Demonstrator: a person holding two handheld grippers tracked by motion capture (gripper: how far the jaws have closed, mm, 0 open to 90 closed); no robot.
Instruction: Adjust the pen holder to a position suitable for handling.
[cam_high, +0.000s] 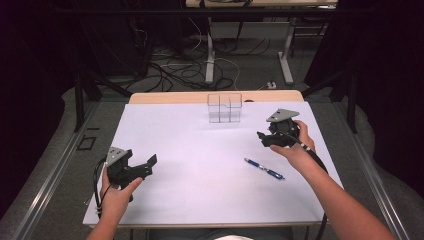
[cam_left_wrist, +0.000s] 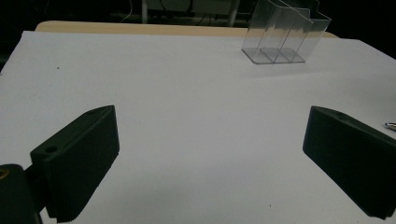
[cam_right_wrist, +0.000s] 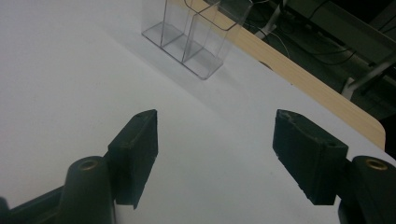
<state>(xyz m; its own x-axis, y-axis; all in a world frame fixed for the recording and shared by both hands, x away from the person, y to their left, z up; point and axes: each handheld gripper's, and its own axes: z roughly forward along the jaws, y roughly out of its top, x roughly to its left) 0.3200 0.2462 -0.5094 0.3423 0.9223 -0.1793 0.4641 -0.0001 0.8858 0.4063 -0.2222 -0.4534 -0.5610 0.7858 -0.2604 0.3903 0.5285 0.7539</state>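
A white table top (cam_high: 200, 165) carries everything here, and the clear plastic holder (cam_high: 225, 107), split into compartments, stands upright near its far edge; places below are given from that holder. Toward the person and off to the left of the holder, well apart from it, the left gripper (cam_high: 147, 167) is held in the person's left hand (cam_high: 117, 192) close to the near left part of the table, its jaws spread wide with nothing but bare white surface between them, as the left gripper view confirms. Just right of the holder and slightly nearer the person, the right gripper (cam_high: 262, 137) sits in the right hand (cam_high: 300, 145), above the table, its jaws also apart and empty, pointed toward the holder's base in the right gripper view. The blue pen (cam_high: 264, 168) lies flat on the table, nearer the person than the holder and to its right, below the right gripper and not touched by either one.
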